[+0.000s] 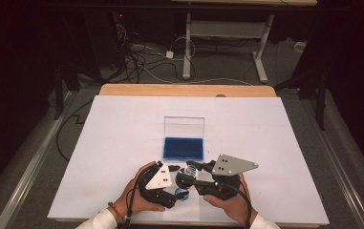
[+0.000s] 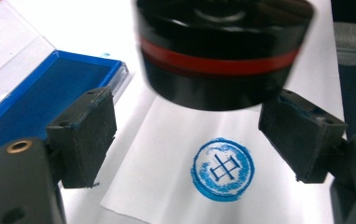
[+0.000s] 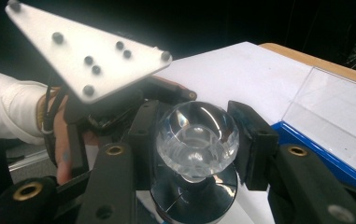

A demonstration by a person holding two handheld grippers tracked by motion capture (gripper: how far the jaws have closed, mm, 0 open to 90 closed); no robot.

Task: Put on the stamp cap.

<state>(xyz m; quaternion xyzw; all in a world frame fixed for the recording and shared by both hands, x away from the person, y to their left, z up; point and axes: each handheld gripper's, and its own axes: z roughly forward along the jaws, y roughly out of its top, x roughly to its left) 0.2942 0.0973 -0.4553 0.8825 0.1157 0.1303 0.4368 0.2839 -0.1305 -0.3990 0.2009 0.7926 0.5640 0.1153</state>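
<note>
— Nearest the table's front edge?
— Left gripper (image 1: pixel 174 175), jaws wide apart and gripping nothing; between them a blue print (image 2: pixel 223 169) lies on the paper slip (image 2: pixel 166 154).
— And the stamp (image 3: pixel 195 140)?
— Lifted just above that print, its clear knob clamped in the right gripper (image 3: pixel 192 135).
— Beyond?
— Ink pad (image 1: pixel 183 148), lid raised, mid-table.

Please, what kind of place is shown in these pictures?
Probably a lab or recording workspace, not a home. A desk covered with white paper stands in a dark room, loose cables lie on the floor behind it, and a bare adjustable desk frame stands beyond.
</note>
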